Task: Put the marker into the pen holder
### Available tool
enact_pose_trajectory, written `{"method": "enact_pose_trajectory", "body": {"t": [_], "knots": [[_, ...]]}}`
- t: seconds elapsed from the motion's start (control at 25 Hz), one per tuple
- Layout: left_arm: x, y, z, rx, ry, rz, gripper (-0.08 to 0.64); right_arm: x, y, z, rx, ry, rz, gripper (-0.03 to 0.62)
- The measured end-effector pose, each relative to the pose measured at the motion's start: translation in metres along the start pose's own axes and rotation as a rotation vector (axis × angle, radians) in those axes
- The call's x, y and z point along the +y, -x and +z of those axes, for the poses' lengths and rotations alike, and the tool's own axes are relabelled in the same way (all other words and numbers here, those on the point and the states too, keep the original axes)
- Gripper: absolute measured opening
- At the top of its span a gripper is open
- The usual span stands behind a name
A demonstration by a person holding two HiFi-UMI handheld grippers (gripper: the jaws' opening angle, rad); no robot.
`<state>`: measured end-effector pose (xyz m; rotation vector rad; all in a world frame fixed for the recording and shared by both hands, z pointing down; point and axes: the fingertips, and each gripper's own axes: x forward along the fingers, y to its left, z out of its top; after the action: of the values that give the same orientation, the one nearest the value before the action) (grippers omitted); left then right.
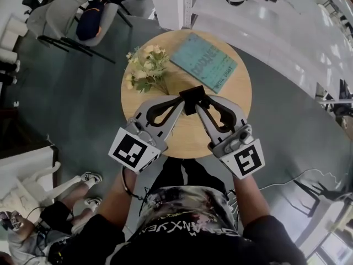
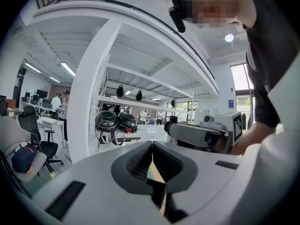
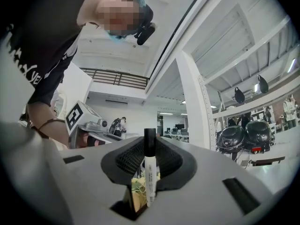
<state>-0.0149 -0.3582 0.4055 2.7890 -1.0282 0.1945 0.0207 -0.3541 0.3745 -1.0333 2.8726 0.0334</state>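
On the round wooden table (image 1: 231,115) stands a black pen holder (image 1: 194,94). My right gripper (image 1: 201,107) (image 3: 149,143) is shut on a white marker (image 3: 150,175) with a black cap, held upright between its pads. Its tips sit just at the holder's near right edge. The marker does not show in the head view. My left gripper (image 1: 182,100) (image 2: 152,144) is at the holder's left edge with its tips together and nothing seen between the pads. Both grippers point roughly level across the table.
A bunch of pale flowers (image 1: 146,68) lies left of the holder and a teal book (image 1: 204,61) behind it. Office chairs (image 1: 83,18) stand on the dark floor at far left. A seated person's legs (image 1: 83,195) are at lower left.
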Motion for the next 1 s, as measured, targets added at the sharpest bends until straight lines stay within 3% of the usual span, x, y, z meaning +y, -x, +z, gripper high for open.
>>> {"method": "enact_pose_trajectory", "body": {"t": [1.0], "knots": [[0.012, -0.01, -0.063, 0.023, 0.04, -0.067, 0.021, -0.002, -0.009, -0.084, 0.06, -0.039, -0.078, 0.072]]}}
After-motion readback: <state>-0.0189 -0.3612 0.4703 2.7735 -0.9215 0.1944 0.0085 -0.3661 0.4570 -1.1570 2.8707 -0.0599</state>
